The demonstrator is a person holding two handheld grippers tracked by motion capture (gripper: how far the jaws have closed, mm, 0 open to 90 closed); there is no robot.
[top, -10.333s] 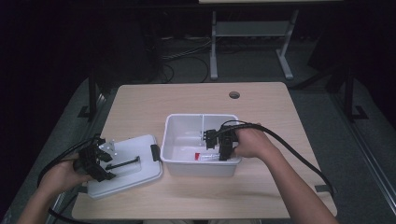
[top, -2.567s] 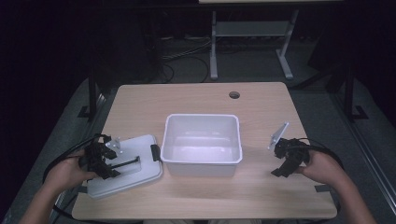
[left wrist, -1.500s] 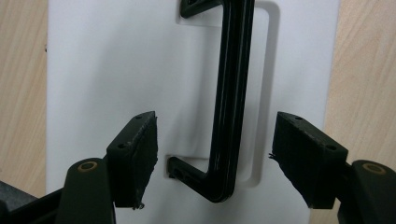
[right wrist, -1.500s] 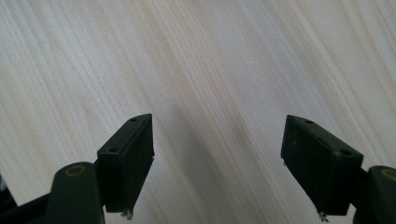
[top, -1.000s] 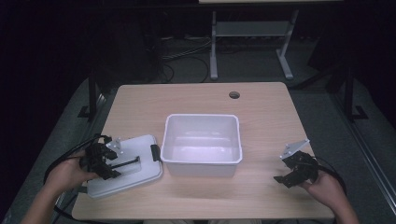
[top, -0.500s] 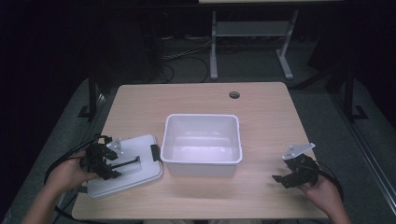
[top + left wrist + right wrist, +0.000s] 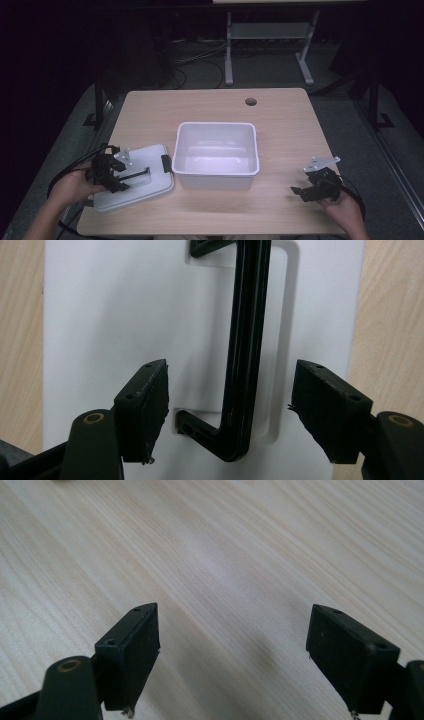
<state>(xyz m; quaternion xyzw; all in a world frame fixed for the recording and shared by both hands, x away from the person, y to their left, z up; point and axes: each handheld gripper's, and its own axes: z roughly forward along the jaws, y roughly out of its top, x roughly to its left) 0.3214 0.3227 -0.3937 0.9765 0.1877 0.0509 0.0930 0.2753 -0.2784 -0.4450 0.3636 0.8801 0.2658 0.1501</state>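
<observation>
A white bin stands open in the middle of the table, and its inside looks empty. Left of it lies its white lid flat on the wood, with a black handle on top. My left gripper is over the lid. In the left gripper view it is open, one jaw on each side of the handle without touching it, with the lid beneath. My right gripper hovers open over bare wood near the front right corner, and nothing lies between its jaws.
The wooden table has a round cable hole at its back. Cables trail from both grippers off the front edge. Behind the table a metal stand and floor cables sit in the dark.
The right gripper, once inside the bin, has come out to the table's right side and sunk toward the near edge. In the last second it barely shifted. The left gripper has stayed over the lid.
</observation>
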